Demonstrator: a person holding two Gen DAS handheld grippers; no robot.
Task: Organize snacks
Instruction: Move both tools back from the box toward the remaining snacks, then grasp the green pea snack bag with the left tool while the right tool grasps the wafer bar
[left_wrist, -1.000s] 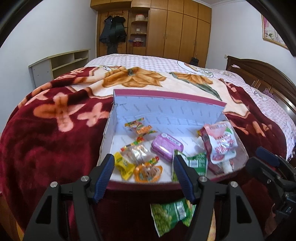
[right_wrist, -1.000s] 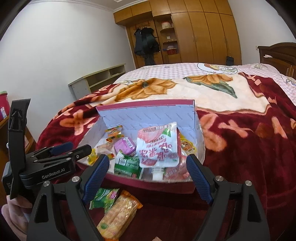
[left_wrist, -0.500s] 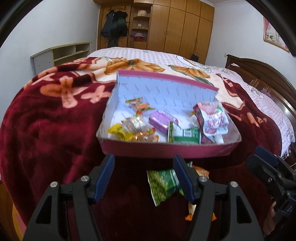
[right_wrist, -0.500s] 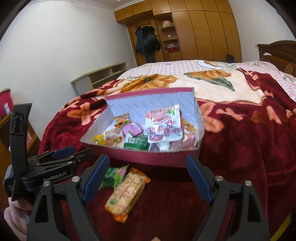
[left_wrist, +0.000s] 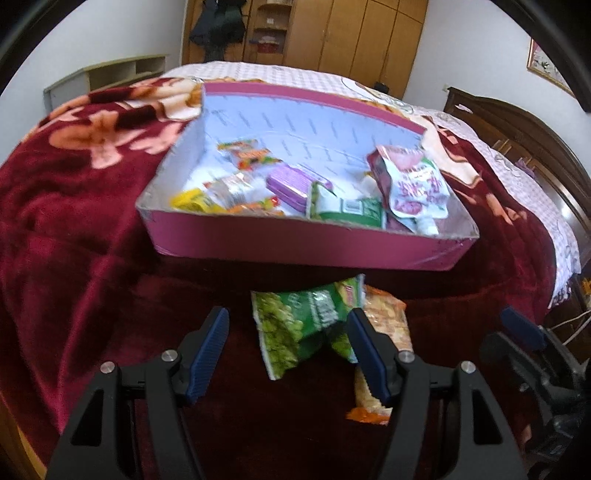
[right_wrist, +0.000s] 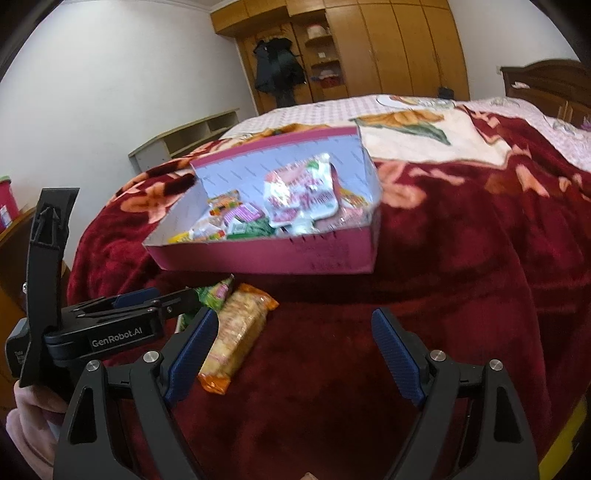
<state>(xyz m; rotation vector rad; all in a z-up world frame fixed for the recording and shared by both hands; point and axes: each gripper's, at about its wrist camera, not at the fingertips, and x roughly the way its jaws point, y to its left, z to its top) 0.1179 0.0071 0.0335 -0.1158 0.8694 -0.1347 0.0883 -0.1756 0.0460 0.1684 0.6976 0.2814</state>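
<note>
Both grippers have drawn back from the pink box (left_wrist: 295, 240); left gripper (left_wrist: 288, 347) and right gripper (right_wrist: 295, 350) gape empty. Green packet (left_wrist: 291, 321) and, seemingly, cracker pack (right_wrist: 236, 332) lie before it.

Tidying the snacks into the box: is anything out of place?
Yes. A green snack packet and an orange cracker pack lie on the red blanket in front of the pink box, not inside it.

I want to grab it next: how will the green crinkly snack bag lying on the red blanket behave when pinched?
The green crinkly snack bag looks puffy and thin-walled, so it will probably crumple and feel light. Its glossy film may slip. It overlaps the orange cracker pack, which might shift too.
</note>
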